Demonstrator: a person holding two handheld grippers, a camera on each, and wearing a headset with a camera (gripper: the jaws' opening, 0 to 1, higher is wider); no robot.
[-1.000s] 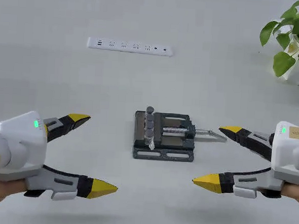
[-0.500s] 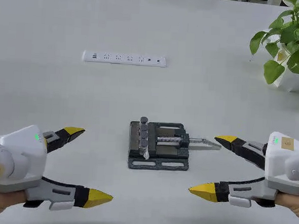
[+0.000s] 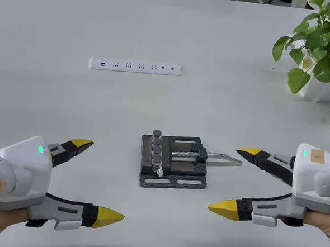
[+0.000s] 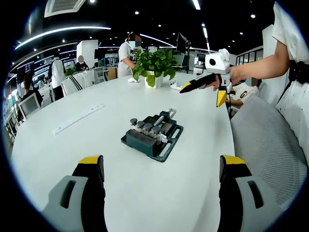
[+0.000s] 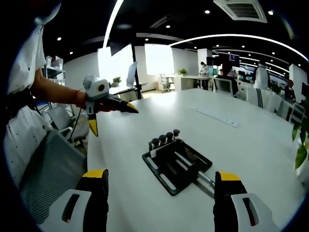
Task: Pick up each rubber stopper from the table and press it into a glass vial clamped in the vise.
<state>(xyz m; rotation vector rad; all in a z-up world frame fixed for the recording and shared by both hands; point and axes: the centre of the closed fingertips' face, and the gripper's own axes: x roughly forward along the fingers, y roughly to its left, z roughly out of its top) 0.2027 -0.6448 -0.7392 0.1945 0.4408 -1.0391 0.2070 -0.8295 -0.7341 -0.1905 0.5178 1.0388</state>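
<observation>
While the smooth matte white counter [image 3: 71, 106] carries everything, left gripper [image 3: 105, 180] and right gripper [image 3: 224, 178] hover flanking the vise [image 3: 176, 160], jaws wide apart, empty. Dark cast-metal vise mid-counter clamps clear glass vials [image 3: 157, 155] upright in a row for pressing; dark round rubber stoppers [image 3: 157, 133] apparently already seated on top.

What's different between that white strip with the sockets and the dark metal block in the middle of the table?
The power strip is white, long and flat; the vise is dark and blocky. The vise grips a row of capped vials; the power strip has no plugs in it. Both lie on the white table.
</observation>
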